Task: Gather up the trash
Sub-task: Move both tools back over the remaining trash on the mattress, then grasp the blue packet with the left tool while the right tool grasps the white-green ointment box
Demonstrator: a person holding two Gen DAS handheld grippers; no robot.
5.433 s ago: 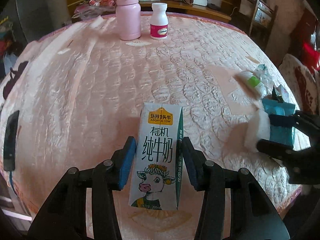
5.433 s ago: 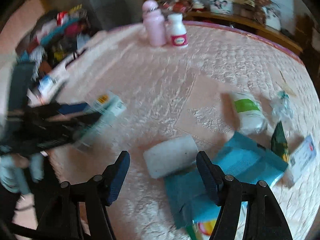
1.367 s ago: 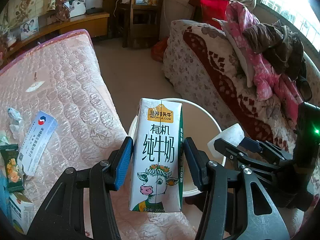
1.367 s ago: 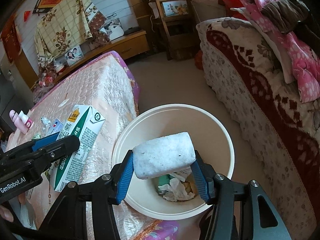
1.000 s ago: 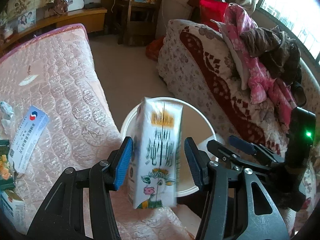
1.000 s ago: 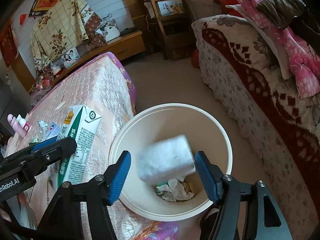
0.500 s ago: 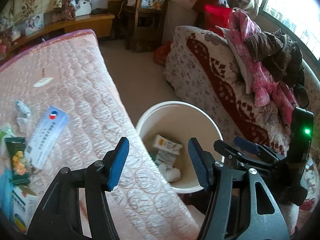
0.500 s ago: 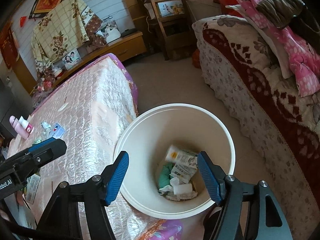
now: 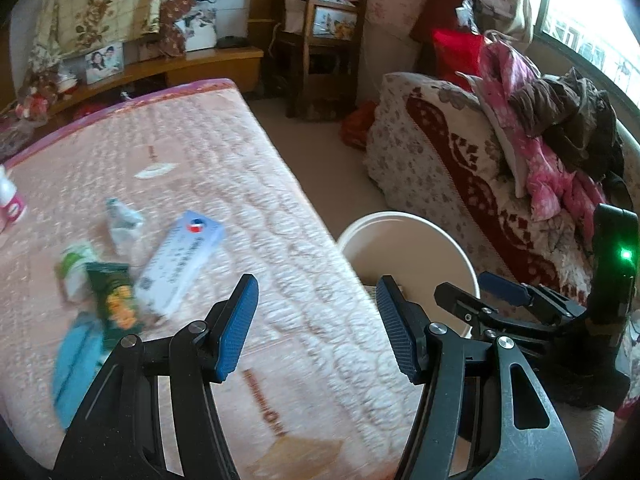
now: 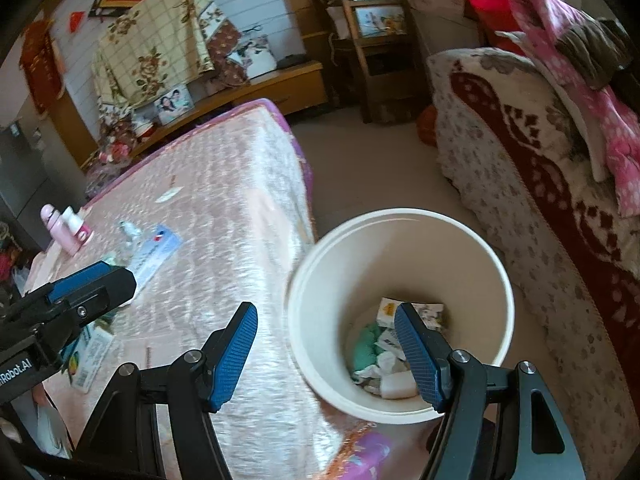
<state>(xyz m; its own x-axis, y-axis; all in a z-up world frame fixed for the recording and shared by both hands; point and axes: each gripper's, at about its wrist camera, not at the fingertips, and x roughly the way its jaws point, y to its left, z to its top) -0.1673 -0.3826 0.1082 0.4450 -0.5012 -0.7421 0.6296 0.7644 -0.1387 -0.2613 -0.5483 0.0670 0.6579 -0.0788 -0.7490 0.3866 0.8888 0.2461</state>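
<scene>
A cream waste bin [image 10: 496, 264] stands on the floor beside the pink mattress [image 9: 224, 176]. The milk carton [image 10: 390, 310] and white block [image 10: 396, 385] lie inside it among crumpled trash. My left gripper [image 9: 316, 328] is open and empty over the mattress edge. My right gripper [image 10: 328, 356] is open and empty above the bin's near rim. On the mattress lie a white-and-blue box [image 9: 180, 258], a green snack packet [image 9: 114, 302], a white-and-green wrapper [image 9: 74, 268], a crumpled clear wrapper [image 9: 120, 222] and a blue pack [image 9: 74, 364].
A pink flask [image 10: 60, 228] and a white pill bottle [image 10: 78, 224] stand at the mattress's far side. A red-patterned sofa [image 10: 540, 184] with clothes is right of the bin. A wooden chair [image 9: 320, 40] and low shelf [image 9: 180, 68] stand behind.
Both grippers opened over the bin; the milk carton and the white block dropped in. Both grippers have since swung left toward the mattress, bringing the remaining trash into view.
</scene>
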